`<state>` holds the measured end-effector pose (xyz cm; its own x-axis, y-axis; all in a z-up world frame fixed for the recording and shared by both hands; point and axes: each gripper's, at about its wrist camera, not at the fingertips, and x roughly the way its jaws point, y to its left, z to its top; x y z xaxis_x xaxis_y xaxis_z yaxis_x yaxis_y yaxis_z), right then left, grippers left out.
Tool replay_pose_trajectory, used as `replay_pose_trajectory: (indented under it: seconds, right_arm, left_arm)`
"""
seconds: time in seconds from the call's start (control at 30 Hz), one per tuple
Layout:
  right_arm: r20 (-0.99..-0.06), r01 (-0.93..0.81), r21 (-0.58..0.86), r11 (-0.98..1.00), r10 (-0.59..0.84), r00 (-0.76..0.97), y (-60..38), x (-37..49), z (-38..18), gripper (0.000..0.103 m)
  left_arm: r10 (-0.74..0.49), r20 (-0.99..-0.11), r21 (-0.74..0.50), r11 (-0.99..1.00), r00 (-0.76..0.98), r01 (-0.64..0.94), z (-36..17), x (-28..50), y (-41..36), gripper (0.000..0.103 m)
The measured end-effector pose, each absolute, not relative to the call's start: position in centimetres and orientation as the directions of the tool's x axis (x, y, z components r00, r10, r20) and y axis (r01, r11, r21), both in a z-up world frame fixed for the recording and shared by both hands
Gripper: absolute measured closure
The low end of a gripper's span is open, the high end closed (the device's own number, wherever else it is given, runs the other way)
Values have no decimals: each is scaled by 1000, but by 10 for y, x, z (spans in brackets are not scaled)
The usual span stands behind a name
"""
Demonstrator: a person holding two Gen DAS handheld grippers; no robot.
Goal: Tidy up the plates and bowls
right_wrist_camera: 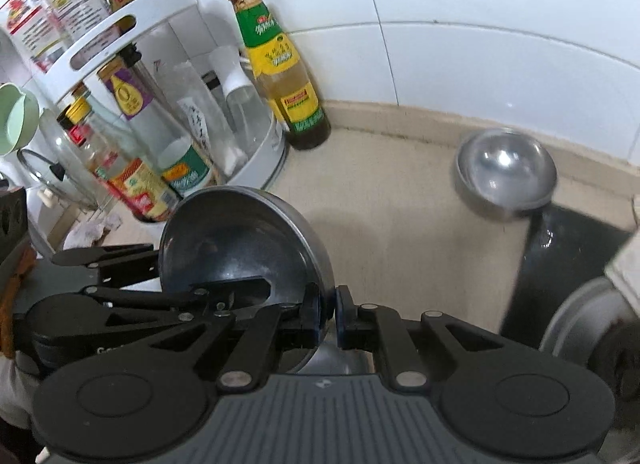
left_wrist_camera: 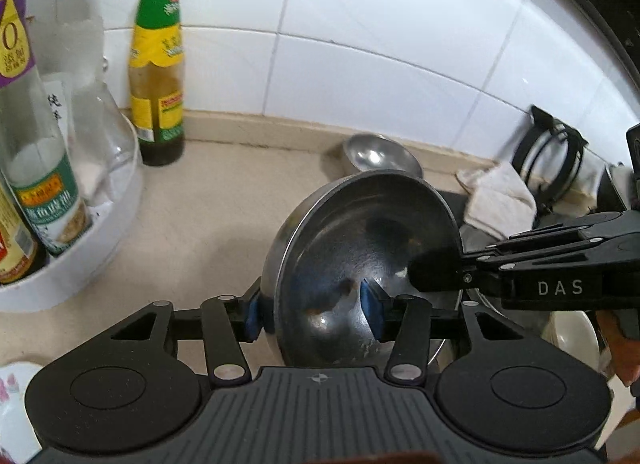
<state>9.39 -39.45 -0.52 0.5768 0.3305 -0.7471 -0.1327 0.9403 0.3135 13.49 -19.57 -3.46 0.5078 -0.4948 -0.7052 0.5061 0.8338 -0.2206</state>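
Observation:
A steel bowl (left_wrist_camera: 360, 260) is held tilted on its side above the beige counter. My left gripper (left_wrist_camera: 312, 310) is shut on its lower rim, blue pads on either side of the wall. My right gripper (right_wrist_camera: 329, 314) is shut on the bowl's opposite rim (right_wrist_camera: 256, 248); its black finger reaches into the bowl from the right in the left wrist view (left_wrist_camera: 440, 272). A second, smaller steel bowl (left_wrist_camera: 376, 156) sits upright on the counter by the tiled wall, also in the right wrist view (right_wrist_camera: 506, 172).
A white round rack (right_wrist_camera: 256, 168) of sauce bottles stands at left, a green-labelled bottle (left_wrist_camera: 158, 64) beside it. A white cloth (left_wrist_camera: 500, 200) and black stove top (right_wrist_camera: 560, 260) lie at right. A white dish (left_wrist_camera: 572, 332) sits lower right.

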Motion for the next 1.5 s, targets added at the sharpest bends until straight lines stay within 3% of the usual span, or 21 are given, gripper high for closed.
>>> replay_pose_trajectory:
  seconds: [1.03,1.17,1.37,1.43,1.5]
  right_arm:
    - [-826,-67,344,936,336,453,-406,68,-51,91]
    - [-830,-68,315,947,310,464,-404,70,-52,85]
    - [-817,-71,290,954,286,501,-414,69,-42,71]
    - [-811,-61,311,949,298,504,-419,70,-42,71]
    - [-808,-59,319,946,304,505,-419,71,-43,71]
  left_arm:
    - [-483,-778,-227,813,401,537,-72,118,-216,42]
    - [-477,-786,-220,811,394,542,-75,120,-220,36]
    - [-489,-777,-235,810,396,538,-67,129,-214,36]
    - [-487,-772,-220,807,408,547,-62,130,-215,33]
    - [-463,-766,-172,816,445,553,-58,129,-217,17]
